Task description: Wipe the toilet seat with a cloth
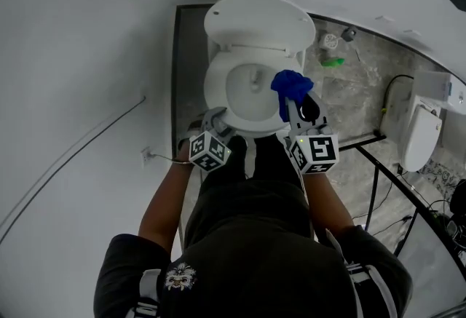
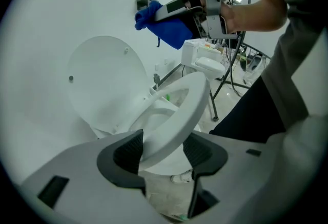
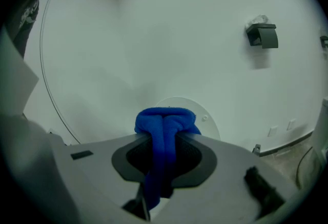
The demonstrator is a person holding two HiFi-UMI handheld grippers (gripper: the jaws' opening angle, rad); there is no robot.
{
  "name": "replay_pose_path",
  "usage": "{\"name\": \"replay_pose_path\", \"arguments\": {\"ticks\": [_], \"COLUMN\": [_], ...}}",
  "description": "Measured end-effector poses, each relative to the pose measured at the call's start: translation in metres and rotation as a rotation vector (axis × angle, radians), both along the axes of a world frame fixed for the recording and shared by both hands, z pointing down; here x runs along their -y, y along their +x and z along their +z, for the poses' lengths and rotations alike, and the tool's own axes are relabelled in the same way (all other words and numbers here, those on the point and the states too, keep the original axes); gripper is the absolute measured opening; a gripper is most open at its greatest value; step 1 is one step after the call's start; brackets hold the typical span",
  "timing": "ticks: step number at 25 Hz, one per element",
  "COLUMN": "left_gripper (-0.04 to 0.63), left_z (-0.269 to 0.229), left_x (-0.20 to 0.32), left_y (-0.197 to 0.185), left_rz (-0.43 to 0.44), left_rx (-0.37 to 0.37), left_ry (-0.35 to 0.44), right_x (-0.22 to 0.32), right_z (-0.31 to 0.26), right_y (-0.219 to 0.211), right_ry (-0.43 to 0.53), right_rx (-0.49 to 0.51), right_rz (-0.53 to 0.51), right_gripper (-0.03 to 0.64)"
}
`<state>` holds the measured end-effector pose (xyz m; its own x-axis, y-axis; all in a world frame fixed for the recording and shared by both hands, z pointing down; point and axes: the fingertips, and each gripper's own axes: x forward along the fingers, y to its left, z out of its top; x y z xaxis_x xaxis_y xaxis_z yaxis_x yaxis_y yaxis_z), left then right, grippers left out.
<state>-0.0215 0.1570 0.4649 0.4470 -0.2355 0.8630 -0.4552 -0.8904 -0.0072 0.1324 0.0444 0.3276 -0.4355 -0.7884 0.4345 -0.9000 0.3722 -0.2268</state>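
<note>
Left tongs [image 2: 163, 150] spread wide, gripping seat [image 2: 192, 100] by front rim, seat tilted up off bowl [image 1: 247, 91]. Right tongs [image 3: 163, 154] clamped on blue cloth [image 3: 165, 118], held above bowl, clear of seat. My plan: hold seat steady, press cloth wad flat on rim, sweep round ring.

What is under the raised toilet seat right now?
Under the tilted toilet seat, part of the white bowl and its rim show. The bowl's front is covered by the seat and the left gripper.
</note>
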Motion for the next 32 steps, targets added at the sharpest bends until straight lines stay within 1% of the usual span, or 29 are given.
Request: {"name": "replay_pose_path", "arguments": {"ticks": [3, 6, 9, 10, 11, 13, 14, 15, 20, 25, 29, 32], "left_gripper": [0.236, 0.238, 0.250, 0.256, 0.258, 0.256, 0.255, 0.253, 0.239, 0.224, 0.147, 0.133], "left_z": [-0.002, -0.001, 0.012, 0.016, 0.020, 0.027, 0.032, 0.038, 0.076, 0.118, 0.152, 0.173], "left_x": [-0.020, -0.036, -0.050, -0.053, -0.055, -0.054, -0.054, -0.055, -0.068, -0.085, -0.092, -0.095], "left_y": [-0.003, -0.002, 0.000, -0.001, -0.001, -0.002, -0.002, -0.002, -0.002, 0.000, -0.006, -0.008], "left_rz": [-0.014, -0.035, -0.046, -0.066, -0.103, -0.207, -0.250, -0.276, -0.299, -0.263, -0.263, -0.255], "left_rx": [-0.052, -0.129, -0.183, -0.213, -0.261, -0.380, -0.424, -0.441, -0.382, -0.290, -0.229, -0.210], "left_ry": [-0.055, -0.135, -0.215, -0.254, -0.298, -0.381, -0.404, -0.411, -0.393, -0.333, -0.315, -0.316], "right_x": [-0.013, -0.020, -0.028, -0.031, -0.035, -0.043, -0.047, -0.051, -0.067, -0.079, -0.081, -0.078], "right_z": [0.006, 0.009, 0.018, 0.023, 0.028, 0.040, 0.048, 0.055, 0.091, 0.130, 0.165, 0.182], "right_y": [-0.022, -0.041, -0.055, -0.059, -0.063, -0.068, -0.070, -0.071, -0.079, -0.079, -0.086, -0.092], "right_ry": [-0.026, -0.043, -0.067, -0.077, -0.087, -0.111, -0.124, -0.136, -0.190, -0.229, -0.261, -0.266], "right_rx": [0.003, 0.009, 0.012, 0.015, 0.016, 0.012, 0.008, 0.004, -0.019, -0.043, -0.052, -0.066], "right_rz": [-0.032, -0.056, -0.072, -0.075, -0.076, -0.078, -0.080, -0.082, -0.083, -0.078, -0.077, -0.084], "right_gripper": [0.081, 0.081, 0.081, 0.081, 0.081, 0.081, 0.081, 0.081, 0.081, 0.081, 0.081, 0.081]}}
